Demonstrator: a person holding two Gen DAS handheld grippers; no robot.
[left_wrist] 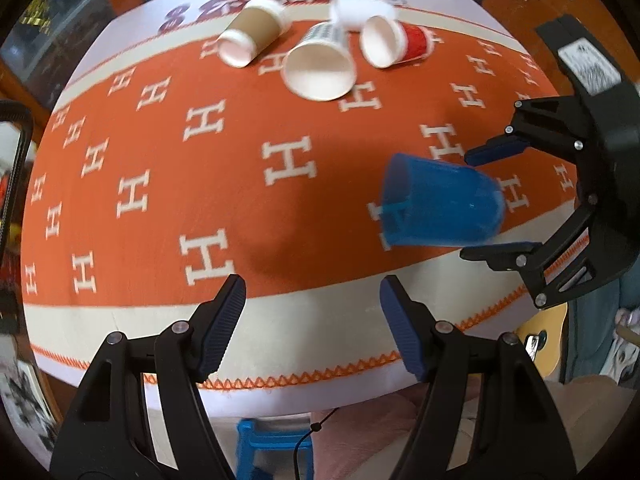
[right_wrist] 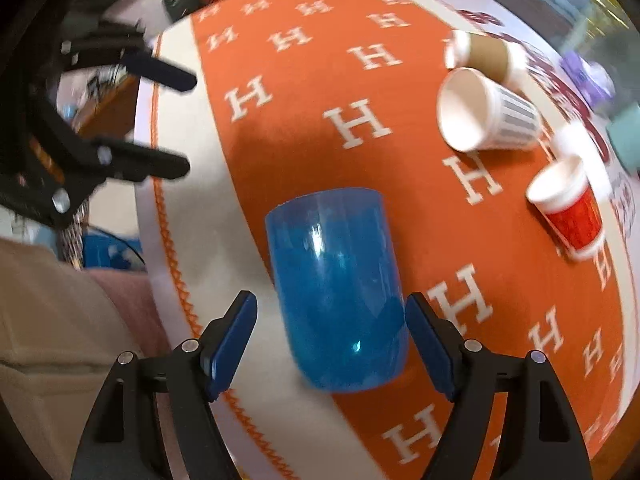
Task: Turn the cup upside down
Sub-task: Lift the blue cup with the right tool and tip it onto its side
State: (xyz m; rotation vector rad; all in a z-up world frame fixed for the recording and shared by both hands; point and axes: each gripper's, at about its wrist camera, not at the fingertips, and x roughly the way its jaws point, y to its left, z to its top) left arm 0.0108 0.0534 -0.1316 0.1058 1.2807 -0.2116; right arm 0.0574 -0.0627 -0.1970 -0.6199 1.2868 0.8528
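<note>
The translucent blue plastic cup (right_wrist: 340, 292) sits between the right gripper (right_wrist: 331, 340)'s open jaws, ungripped, seemingly mid-flip. Left gripper (left_wrist: 312, 320) at 9 o'clock gapes empty.

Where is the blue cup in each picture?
Left wrist view: the blue cup is at the right, lying sideways between the right claw's fingers.
Right wrist view: the blue cup is at bottom centre, between that claw's fingers.
Shared landmark: the red paper cup on the orange cloth.
</note>
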